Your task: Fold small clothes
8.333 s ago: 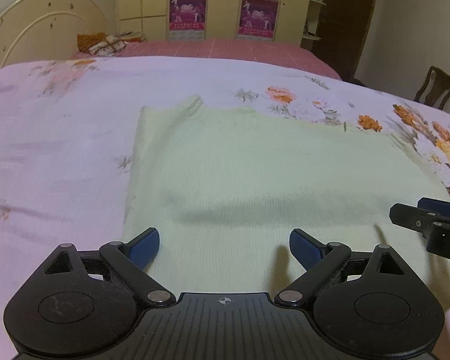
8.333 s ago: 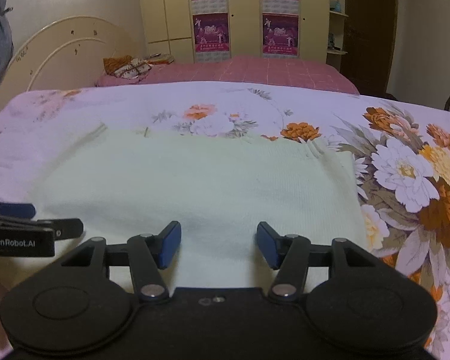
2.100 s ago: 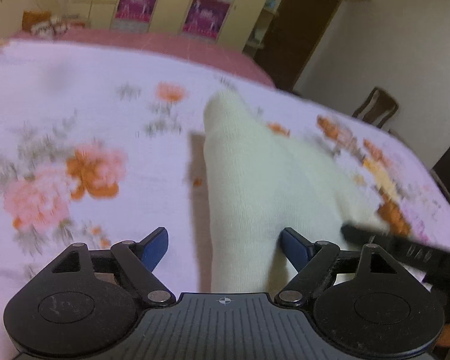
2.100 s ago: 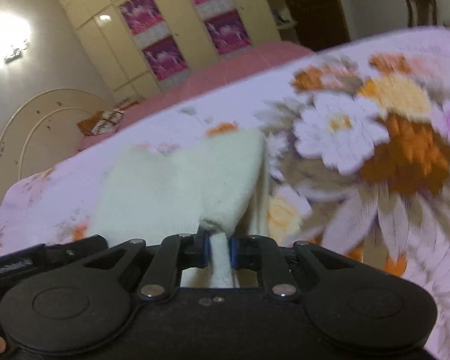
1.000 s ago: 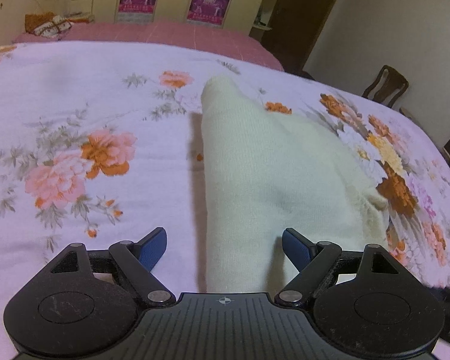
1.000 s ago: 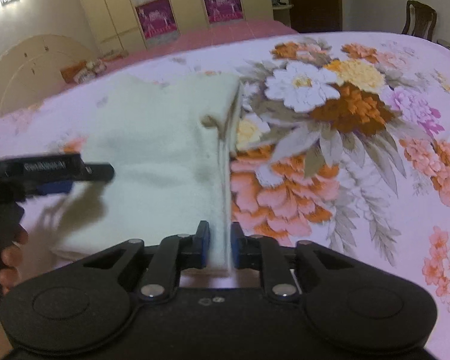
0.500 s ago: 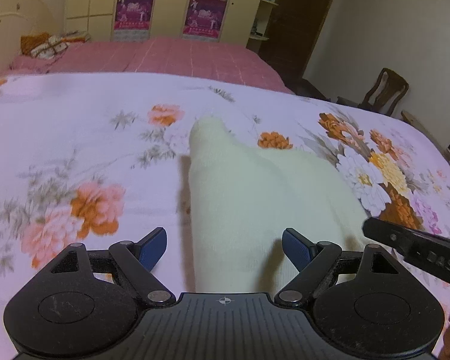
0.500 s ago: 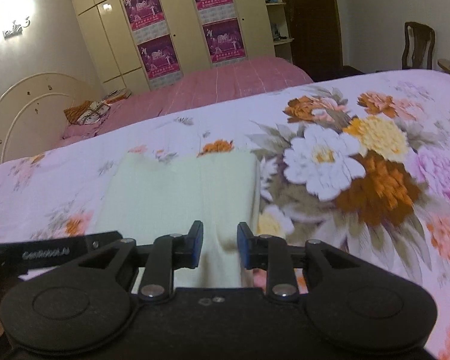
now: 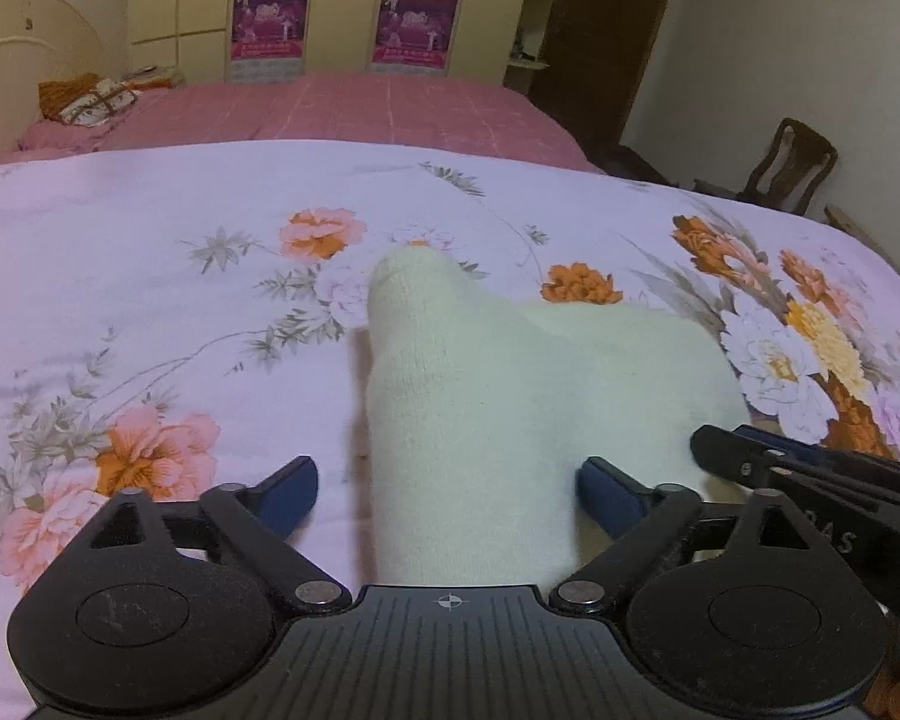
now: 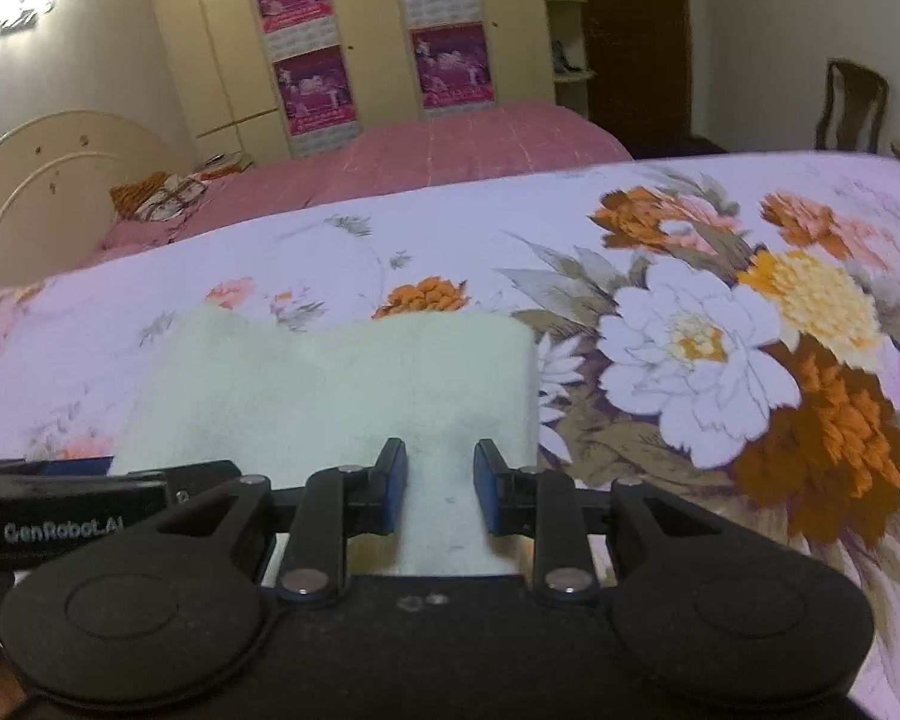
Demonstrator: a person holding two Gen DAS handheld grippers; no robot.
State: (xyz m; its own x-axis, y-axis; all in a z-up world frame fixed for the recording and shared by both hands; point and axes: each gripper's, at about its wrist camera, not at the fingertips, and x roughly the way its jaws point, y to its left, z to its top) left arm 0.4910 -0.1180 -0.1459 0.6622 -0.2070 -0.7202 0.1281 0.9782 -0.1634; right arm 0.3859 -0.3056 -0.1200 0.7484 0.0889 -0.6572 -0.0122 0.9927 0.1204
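Note:
A pale cream knitted garment [image 9: 510, 396] lies folded on the floral bedspread [image 9: 150, 276]. It also shows in the right wrist view [image 10: 342, 384]. My left gripper [image 9: 450, 495] is wide open, its blue pads on either side of the garment's near end. My right gripper [image 10: 437, 486] is partly open, its jaws apart with the garment's near right edge between them, not pinched. The right gripper's fingers [image 9: 774, 468] reach in from the right in the left wrist view. The left gripper's side [image 10: 66, 498] shows at the left of the right wrist view.
A second bed with a pink cover [image 9: 330, 108] stands behind, with a patterned bundle [image 9: 90, 99] on it. A wardrobe with posters [image 10: 366, 30] lines the back wall. A wooden chair [image 9: 792, 162] stands at the right.
My right gripper has let go of the garment's edge and its jaws have opened a little more. Both grippers have pulled back slightly. The garment now lies folded narrower.

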